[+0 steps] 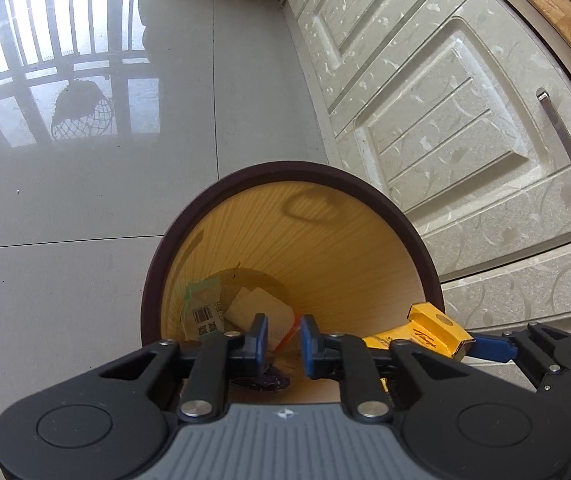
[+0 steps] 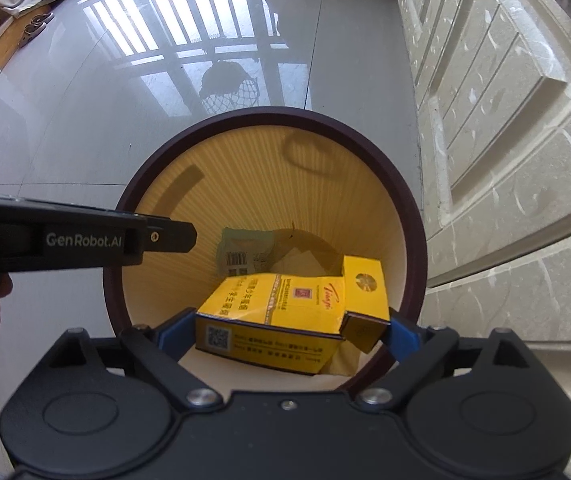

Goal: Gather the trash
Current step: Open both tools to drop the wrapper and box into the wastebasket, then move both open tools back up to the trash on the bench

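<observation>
Carton point(image 2: 285, 312) above bin point(image 2: 413, 216), cabinet point(image 2: 505, 120) beside.

left tool point(image 2: 85, 240): "GenRobot.AI" | yellow carton point(image 2: 285, 304): script word, unclear

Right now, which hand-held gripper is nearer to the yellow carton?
The right. The right hand-held gripper has the yellow carton between its wide-open fingers over the bin. The left hand-held gripper, empty, hangs over the bin beside the carton.

Glossy grey tiled floor point(image 2: 85, 128), window bars reflected. Round waste bin point(image 2: 157, 148) stands on it beside cabinet base point(image 1: 525, 292). Slippers point(image 2: 35, 26) far off.
</observation>
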Motion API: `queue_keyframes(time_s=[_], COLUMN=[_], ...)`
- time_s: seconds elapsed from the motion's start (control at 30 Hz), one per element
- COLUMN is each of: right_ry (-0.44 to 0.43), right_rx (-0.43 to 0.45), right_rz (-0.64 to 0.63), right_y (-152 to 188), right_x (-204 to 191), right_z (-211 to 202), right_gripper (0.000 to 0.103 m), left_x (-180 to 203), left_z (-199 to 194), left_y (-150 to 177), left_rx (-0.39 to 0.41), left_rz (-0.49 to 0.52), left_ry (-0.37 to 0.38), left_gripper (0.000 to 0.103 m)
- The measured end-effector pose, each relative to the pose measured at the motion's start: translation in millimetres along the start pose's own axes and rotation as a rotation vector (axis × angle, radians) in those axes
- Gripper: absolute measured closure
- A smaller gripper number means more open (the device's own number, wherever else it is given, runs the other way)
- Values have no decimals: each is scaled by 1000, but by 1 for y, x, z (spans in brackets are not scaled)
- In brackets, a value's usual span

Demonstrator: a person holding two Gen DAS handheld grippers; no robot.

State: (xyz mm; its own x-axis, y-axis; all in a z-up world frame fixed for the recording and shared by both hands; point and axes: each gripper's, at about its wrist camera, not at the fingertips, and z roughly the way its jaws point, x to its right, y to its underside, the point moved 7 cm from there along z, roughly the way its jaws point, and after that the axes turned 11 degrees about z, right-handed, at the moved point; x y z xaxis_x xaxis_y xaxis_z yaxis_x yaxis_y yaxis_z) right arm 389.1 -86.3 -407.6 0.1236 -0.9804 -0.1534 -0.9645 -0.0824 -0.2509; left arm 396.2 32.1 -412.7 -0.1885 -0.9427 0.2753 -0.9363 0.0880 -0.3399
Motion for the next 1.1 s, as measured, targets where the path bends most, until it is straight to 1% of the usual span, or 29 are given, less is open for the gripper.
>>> queue_keyframes(time_s=[0.07, 0.13, 0.37, 0.63, 0.87, 1.1], right_ry=[8, 13, 16, 20, 27, 39], right_rx=[3, 3, 5, 12, 29, 58], right_rz=[-1, 3, -4, -5, -4, 4], right_y=[1, 1, 4, 7, 11, 15], right_x=[1, 2, 1, 2, 2, 4], right_z=[0, 0, -2, -6, -14, -25], right_gripper=[2, 2, 2, 2, 0, 0], left_x=[1, 1, 2, 2, 4, 3], left_z=[-1, -1, -4, -9, -16, -26], left_y=[0, 0, 3, 6, 11, 18], left_rx=[1, 2, 0, 3, 8, 15], left_rz=[0, 0, 13, 27, 38, 40], left_ry=[-1, -3, -15, -33, -53, -77], left_gripper=[77, 72, 68, 60, 56, 46])
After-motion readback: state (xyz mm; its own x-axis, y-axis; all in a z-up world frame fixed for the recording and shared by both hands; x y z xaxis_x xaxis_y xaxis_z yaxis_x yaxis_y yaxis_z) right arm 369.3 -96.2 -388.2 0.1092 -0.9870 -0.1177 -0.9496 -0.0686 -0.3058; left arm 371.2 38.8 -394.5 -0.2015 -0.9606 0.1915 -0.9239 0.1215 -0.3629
